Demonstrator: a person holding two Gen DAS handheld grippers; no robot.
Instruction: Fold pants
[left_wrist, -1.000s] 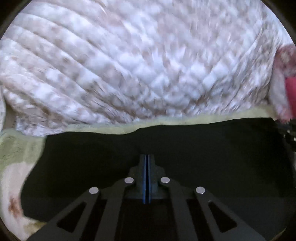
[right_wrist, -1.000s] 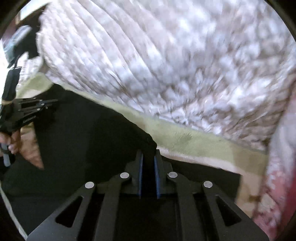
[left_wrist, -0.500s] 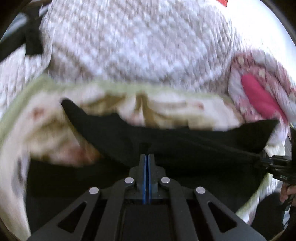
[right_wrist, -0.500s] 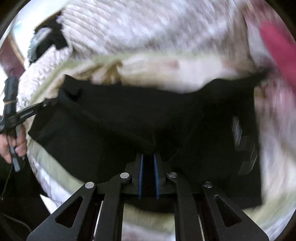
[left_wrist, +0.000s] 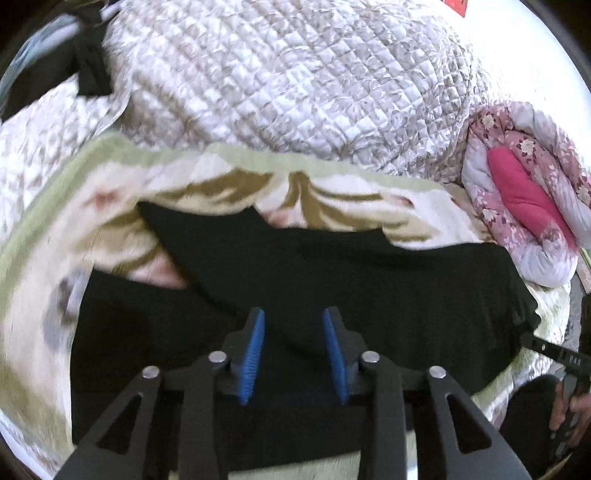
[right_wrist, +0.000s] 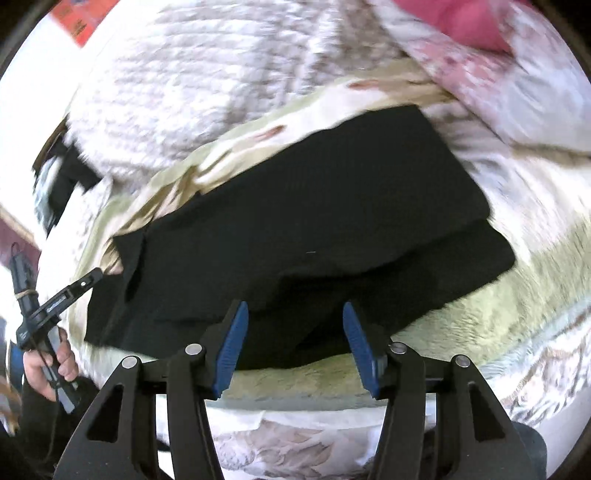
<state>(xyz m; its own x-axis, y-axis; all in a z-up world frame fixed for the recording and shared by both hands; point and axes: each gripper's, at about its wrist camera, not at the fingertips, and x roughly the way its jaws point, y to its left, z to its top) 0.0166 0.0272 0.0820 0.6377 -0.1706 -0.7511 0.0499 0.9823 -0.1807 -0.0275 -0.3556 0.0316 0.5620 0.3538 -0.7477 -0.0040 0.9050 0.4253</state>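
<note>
We see the black pants lying folded over on a cream and green floral blanket spread on the bed, with a quilted white cover behind and a pink flowered bundle just beside them. Our left hand-held gripper hangs over the pants with its jaws opening, the blue pads apart and pressing on no cloth. Our right hand-held gripper sits at the near edge of the pants, jaws also opening and wider, cloth lying between the pads but not pinched.
</note>
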